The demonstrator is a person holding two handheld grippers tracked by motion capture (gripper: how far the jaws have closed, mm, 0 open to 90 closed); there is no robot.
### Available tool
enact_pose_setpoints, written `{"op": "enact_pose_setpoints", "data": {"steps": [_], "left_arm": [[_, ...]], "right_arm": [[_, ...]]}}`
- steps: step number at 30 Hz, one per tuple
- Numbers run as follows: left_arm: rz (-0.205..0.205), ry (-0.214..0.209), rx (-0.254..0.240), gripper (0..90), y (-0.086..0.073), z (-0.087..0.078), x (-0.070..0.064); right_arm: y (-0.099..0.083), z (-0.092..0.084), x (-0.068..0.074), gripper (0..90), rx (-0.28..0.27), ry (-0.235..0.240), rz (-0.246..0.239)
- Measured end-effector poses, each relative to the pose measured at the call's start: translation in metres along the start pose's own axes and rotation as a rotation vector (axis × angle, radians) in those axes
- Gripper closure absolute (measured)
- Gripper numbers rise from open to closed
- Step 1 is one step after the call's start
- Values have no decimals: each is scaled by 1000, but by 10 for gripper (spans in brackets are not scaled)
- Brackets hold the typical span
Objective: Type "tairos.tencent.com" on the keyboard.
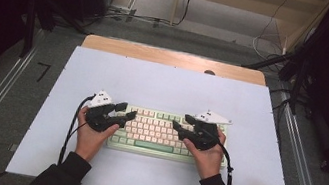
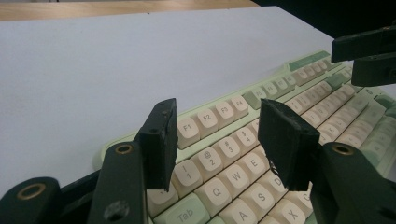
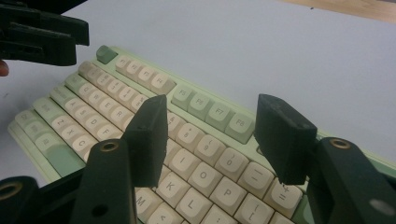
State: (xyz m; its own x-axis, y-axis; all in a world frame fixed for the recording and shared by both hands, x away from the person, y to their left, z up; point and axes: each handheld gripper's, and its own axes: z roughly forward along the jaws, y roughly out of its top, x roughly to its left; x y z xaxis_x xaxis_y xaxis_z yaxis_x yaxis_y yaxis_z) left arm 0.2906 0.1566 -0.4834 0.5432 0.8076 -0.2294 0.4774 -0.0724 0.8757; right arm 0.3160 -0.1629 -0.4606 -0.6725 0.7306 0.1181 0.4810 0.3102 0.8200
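Near the front edge of the white tabletop [image 1: 164,80], we hold both grippers, left [image 1: 129,114] and right [image 1: 179,124], open and empty above the pale green keyboard with cream keys [image 1: 153,131].

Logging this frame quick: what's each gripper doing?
Left gripper: open, holding nothing, over the keyboard.
Right gripper: open, holding nothing, over the keyboard.

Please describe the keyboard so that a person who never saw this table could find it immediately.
A large white sheet covers the wooden table. Near its front edge, in the middle, lies the keyboard, between the left tool and the right tool, both open above it. It has a pale green case with cream keys and a few green ones.
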Motion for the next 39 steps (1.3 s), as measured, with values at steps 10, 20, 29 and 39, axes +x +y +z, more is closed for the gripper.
{"op": "enact_pose_setpoints", "data": {"steps": [10,20,29,39], "left_arm": [[-9,-2,-8,487,-1,-2,-1],[-12,-5,0,487,-3,-1,-1],[-16,-6,-1,487,-3,-2,0],[-22,-11,1,487,-4,-1,-1]], "right_arm": [[-1,-1,0,454,3,6,-2],[-2,-2,-1,673,9,27,-8],[-6,1,0,878,42,82,-21],[-9,5,-3,877,64,64,-19]]}}
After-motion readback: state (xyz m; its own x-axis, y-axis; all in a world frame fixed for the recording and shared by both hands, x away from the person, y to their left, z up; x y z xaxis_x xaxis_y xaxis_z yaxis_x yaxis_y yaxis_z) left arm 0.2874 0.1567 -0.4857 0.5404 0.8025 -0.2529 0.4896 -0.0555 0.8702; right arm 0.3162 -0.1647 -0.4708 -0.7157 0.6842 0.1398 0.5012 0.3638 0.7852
